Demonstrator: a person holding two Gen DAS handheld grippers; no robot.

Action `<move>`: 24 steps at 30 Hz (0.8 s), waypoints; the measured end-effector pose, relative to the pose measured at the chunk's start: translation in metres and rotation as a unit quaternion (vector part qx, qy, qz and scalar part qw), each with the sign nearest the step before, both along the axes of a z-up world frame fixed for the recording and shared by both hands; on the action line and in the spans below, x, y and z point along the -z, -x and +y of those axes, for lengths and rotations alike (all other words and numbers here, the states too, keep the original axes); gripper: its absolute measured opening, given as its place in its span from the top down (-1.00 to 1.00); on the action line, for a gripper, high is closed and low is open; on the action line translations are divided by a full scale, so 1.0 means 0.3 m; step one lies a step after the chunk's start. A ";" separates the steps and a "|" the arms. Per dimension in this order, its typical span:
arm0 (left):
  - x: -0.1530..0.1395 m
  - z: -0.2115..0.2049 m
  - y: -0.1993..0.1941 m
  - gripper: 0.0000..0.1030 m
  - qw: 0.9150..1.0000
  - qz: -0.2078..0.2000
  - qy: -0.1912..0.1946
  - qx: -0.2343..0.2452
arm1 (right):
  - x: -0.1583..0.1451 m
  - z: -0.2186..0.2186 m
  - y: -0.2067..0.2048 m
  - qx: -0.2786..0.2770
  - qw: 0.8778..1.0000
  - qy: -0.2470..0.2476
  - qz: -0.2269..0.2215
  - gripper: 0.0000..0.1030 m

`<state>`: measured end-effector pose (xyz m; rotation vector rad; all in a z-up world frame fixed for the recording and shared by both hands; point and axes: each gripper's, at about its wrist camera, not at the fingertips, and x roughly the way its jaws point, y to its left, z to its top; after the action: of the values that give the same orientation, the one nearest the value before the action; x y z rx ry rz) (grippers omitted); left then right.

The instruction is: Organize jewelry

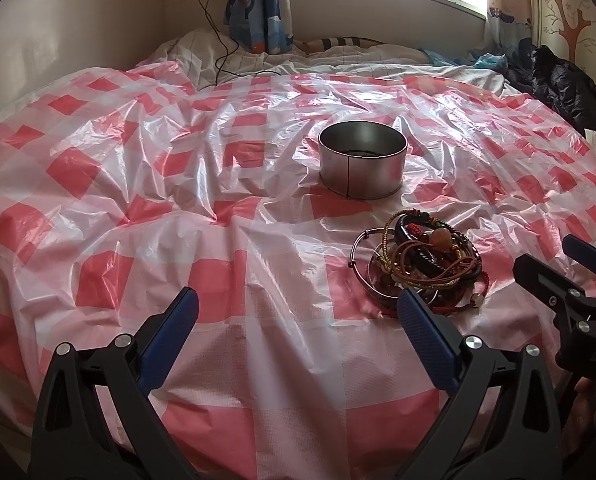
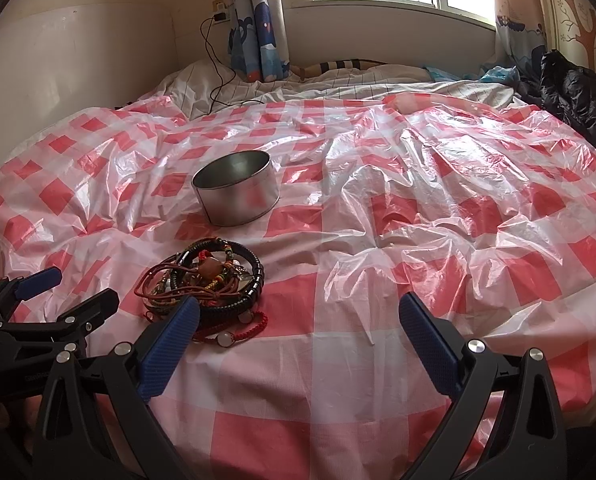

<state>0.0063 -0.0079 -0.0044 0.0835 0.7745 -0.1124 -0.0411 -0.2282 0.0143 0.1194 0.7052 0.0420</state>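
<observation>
My left gripper is spread wide with nothing between its blue, ribbed pads; its black frame is cut off by the bottom edge. My right gripper is just as wide apart and equally empty, its base also cropped. In the left wrist view the right gripper shows only as a dark piece at the right edge, and part of a hand behind it is too dim to read.

The jewelry lies in one tangled heap on the sheet, just ahead of and between the two grippers, touching neither. I make out thin metal bangles, braided cords, dark bead bracelets, a red cord with pale beads and an orange bead, but the pieces overlap so much that I cannot count them.

Beyond the heap, apart from it, stands a round metal tin, open on top, with smooth dull walls. Something dark lies at its bottom; I cannot tell what.

The sheet is thin, glossy, crinkled plastic in red and white checks, spread over a bed.
</observation>
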 end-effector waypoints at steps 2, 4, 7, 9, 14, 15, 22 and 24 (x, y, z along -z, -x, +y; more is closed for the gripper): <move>-0.002 -0.003 0.001 -0.85 1.000 0.001 0.004 0.005 | 0.001 0.002 0.000 0.000 1.000 0.000 -0.002 -0.86; -0.002 -0.007 0.001 -0.85 1.000 0.001 0.005 0.008 | -0.001 0.007 0.000 0.001 1.000 0.003 -0.005 -0.86; 0.000 -0.011 0.000 -0.85 1.000 0.002 0.006 0.013 | -0.003 0.012 0.000 -0.001 1.000 0.005 -0.006 -0.86; 0.000 -0.014 0.001 -0.85 1.000 0.001 0.005 0.015 | -0.006 0.013 0.003 -0.002 1.000 0.004 -0.007 -0.86; -0.004 -0.015 0.004 -0.85 0.999 0.001 0.016 0.028 | -0.019 -0.002 0.017 -0.001 1.000 0.003 -0.010 -0.86; -0.007 -0.013 0.005 -0.85 0.999 0.001 0.024 0.033 | -0.021 -0.006 0.018 0.000 1.000 0.005 -0.011 -0.86; -0.020 -0.012 -0.007 -0.85 0.993 0.010 0.098 0.070 | -0.003 -0.049 0.000 0.024 1.000 0.015 0.012 -0.86; -0.017 -0.029 -0.023 -0.85 0.991 0.017 0.109 0.082 | -0.004 -0.060 -0.003 0.025 1.000 0.006 0.013 -0.86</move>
<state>0.0132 -0.0165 0.0006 -0.0621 0.7835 -0.3536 -0.0403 -0.2462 0.0154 0.1257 0.7271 -0.0125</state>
